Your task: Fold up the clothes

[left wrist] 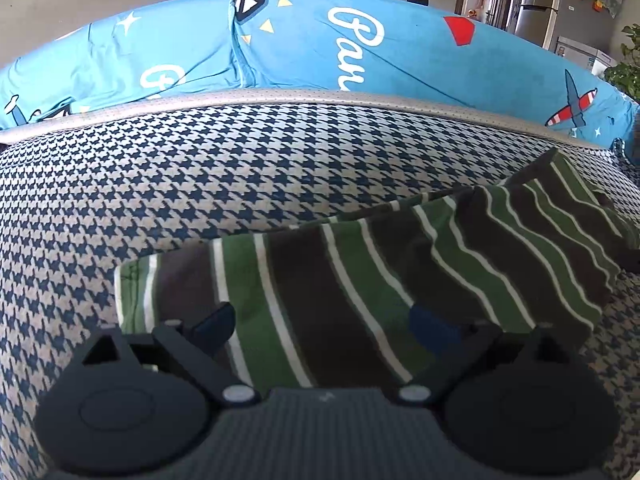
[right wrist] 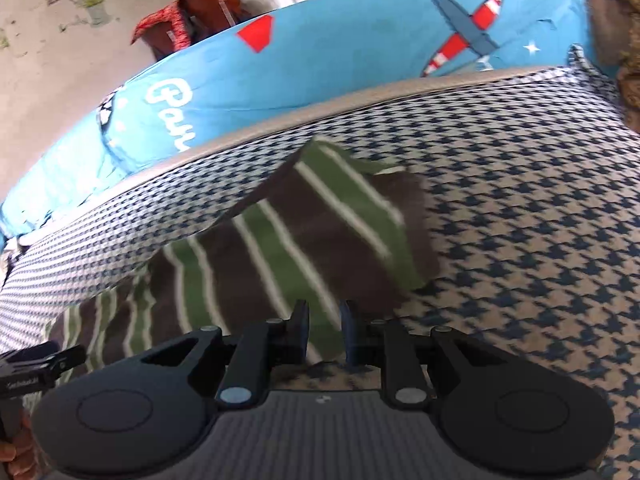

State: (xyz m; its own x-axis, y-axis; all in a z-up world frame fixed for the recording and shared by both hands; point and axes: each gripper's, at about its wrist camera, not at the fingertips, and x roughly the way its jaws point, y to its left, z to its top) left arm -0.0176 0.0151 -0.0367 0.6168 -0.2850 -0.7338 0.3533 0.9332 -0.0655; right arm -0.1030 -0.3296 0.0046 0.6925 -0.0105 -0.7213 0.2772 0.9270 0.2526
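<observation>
1. The houndstooth cushion [left wrist: 200, 184] is the support for the work. It fills most of both wrist views. A blue printed sheet [left wrist: 304, 56] covers the upright back behind it, on the far side.
2. The striped garment [left wrist: 320, 288] lies on the cushion, partly folded. Its colours are green and brown with thin white lines. In the left wrist view its left part lies flat, and its right part is doubled over in a rumpled layer toward the far right.
3. Handling, as a judgement: the garment is light, soft knit cloth. It will sag and crease when lifted, and it is not fragile. Take hold at a hem, a corner or a fold edge, where one layer or a known number of layers can be pinched. A grip in mid-panel is likely to gather stray layers.
4. The left hand-held gripper [left wrist: 324, 324] is released. Its jaws stand wide apart over the near edge of the flat left part. The cloth lies under them; neither pad presses on it.
5. The right hand-held gripper [right wrist: 324, 320] has its jaws nearly closed, with a narrow gap. The near edge of the garment [right wrist: 256, 264] lies at that gap. Motion blur prevents a firm reading of whether cloth is pinched.
</observation>
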